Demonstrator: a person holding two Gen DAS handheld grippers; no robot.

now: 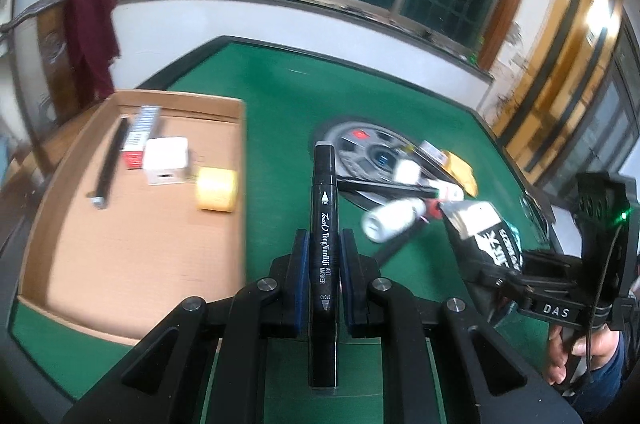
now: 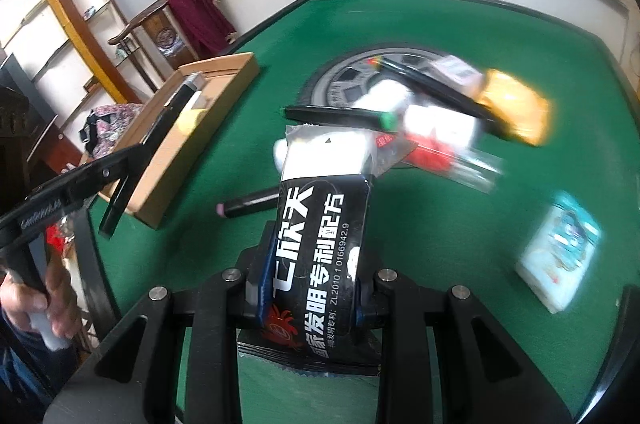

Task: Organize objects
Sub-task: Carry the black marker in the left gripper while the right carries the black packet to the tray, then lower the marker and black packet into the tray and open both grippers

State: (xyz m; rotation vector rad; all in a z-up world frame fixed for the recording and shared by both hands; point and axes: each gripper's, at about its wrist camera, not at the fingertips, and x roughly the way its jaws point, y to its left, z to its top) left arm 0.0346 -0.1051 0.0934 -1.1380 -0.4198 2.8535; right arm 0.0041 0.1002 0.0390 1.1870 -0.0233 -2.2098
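Note:
My left gripper is shut on a black art marker, which stands up between the pads above the green table. The cardboard tray lies just to its left. My right gripper is shut on a black packet with white lettering and holds it above the table. In the left wrist view that packet hangs at the right. In the right wrist view the left gripper with its marker is over the tray.
In the tray lie a black pen, a red-and-white box, a white box and a yellow roll. Markers, a white bottle and a yellow packet are piled on the table's grey centre disc. A pale blue packet lies right.

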